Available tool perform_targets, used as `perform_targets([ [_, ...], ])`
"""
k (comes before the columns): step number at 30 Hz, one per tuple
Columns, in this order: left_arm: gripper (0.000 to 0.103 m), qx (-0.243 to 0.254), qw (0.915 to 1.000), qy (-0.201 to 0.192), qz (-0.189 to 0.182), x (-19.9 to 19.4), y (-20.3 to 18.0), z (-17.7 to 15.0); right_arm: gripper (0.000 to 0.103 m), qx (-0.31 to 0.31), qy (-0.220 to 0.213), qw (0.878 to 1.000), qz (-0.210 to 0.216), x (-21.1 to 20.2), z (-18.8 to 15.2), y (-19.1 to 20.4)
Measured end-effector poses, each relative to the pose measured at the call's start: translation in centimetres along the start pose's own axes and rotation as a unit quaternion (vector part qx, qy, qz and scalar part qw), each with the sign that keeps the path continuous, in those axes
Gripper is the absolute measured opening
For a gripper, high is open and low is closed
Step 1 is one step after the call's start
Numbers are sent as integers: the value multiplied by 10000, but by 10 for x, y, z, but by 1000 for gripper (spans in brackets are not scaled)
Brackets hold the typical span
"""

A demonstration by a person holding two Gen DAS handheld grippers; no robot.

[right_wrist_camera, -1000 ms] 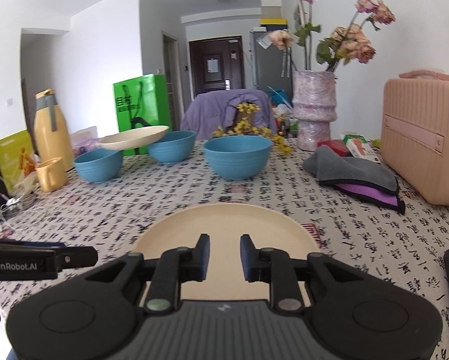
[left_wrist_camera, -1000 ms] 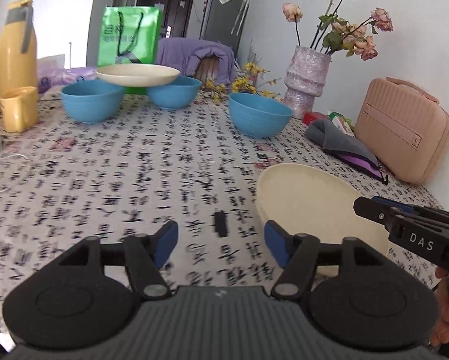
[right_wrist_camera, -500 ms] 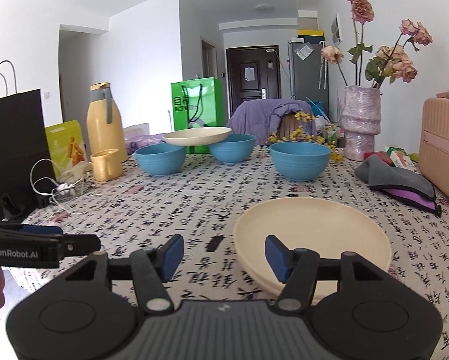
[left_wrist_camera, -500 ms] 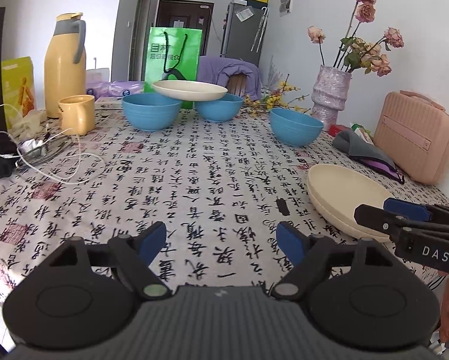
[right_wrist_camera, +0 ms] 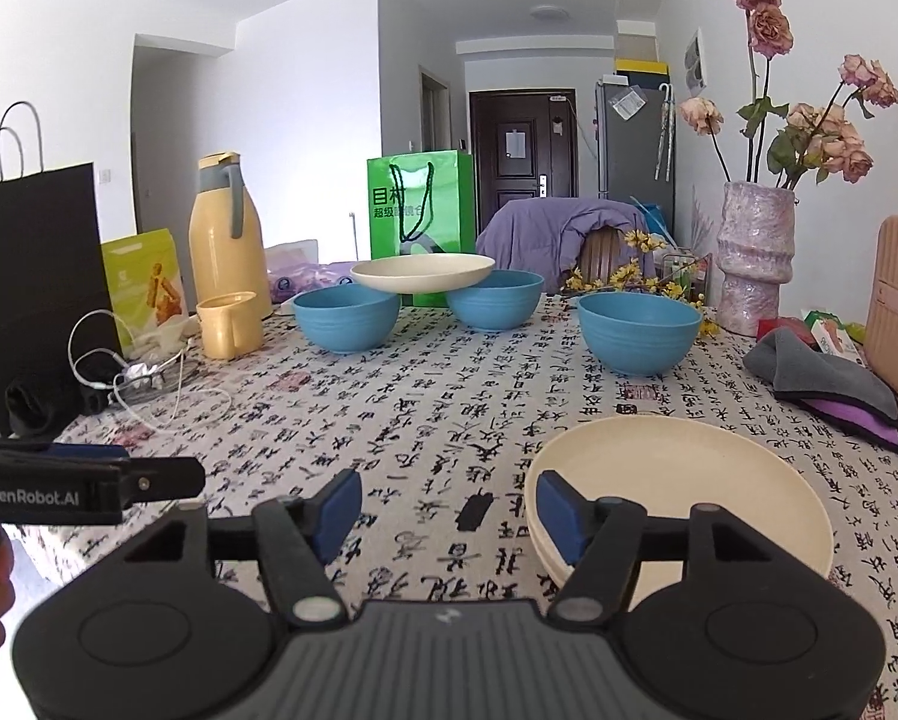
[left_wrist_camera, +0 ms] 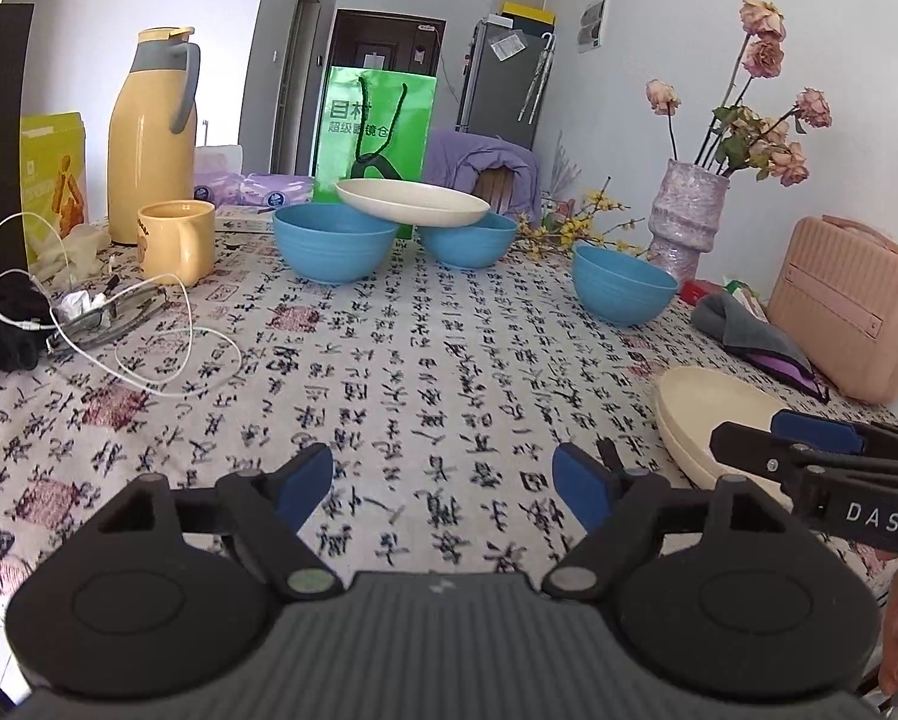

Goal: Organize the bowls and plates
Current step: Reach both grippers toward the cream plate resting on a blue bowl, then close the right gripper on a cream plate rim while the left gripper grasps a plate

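Two stacked cream plates (right_wrist_camera: 683,498) lie on the near right of the table, also in the left wrist view (left_wrist_camera: 713,414). A third cream plate (right_wrist_camera: 422,272) rests across two blue bowls, left (right_wrist_camera: 346,318) and middle (right_wrist_camera: 494,299), at the far side. A third blue bowl (right_wrist_camera: 638,330) stands apart to the right. My right gripper (right_wrist_camera: 449,507) is open and empty, hovering just left of the stacked plates. My left gripper (left_wrist_camera: 446,483) is open and empty over the near table.
A yellow thermos (right_wrist_camera: 227,228), yellow mug (right_wrist_camera: 230,324), white cable (right_wrist_camera: 143,384) and black bag (right_wrist_camera: 35,288) stand at the left. A green bag (right_wrist_camera: 419,210), a vase of roses (right_wrist_camera: 752,258), a grey cloth (right_wrist_camera: 827,378) and a pink case (left_wrist_camera: 845,306) stand behind and right.
My right gripper has opened, let go of the cream plate on the stack and drawn back. My left gripper has opened wider and pulled back toward the near edge.
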State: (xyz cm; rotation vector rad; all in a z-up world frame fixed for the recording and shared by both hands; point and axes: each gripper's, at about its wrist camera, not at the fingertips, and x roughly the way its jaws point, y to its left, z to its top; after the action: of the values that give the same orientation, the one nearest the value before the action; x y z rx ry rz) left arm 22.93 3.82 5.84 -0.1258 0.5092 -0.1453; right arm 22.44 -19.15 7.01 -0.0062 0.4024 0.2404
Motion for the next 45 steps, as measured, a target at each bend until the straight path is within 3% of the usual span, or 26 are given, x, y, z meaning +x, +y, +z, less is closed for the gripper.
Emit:
perform_targets([
  [6, 82, 61, 9999, -106, 16, 24, 11, 27, 64, 253, 22, 9997, 5, 28, 24, -7],
  [18, 82, 131, 9996, -157, -186, 97, 44, 121, 64, 515, -34, 9987, 44, 113, 103, -26],
  [26, 82, 39, 9998, -136, -107, 165, 79, 192, 64, 1036, 195, 9940, 308, 196, 162, -50],
  [32, 81, -132, 9990, 11, -431, 232, 109, 232, 65, 1470, 363, 9877, 382, 269, 198, -59],
  [38, 59, -276, 9991, 311, -107, 305, 126, 249, 56, 1176, 314, 9925, 138, 340, 211, -41],
  [45, 39, -545, 9968, 575, -44, 367, 138, 256, 45, 1029, 342, 9935, -346, 397, 211, -41],
])
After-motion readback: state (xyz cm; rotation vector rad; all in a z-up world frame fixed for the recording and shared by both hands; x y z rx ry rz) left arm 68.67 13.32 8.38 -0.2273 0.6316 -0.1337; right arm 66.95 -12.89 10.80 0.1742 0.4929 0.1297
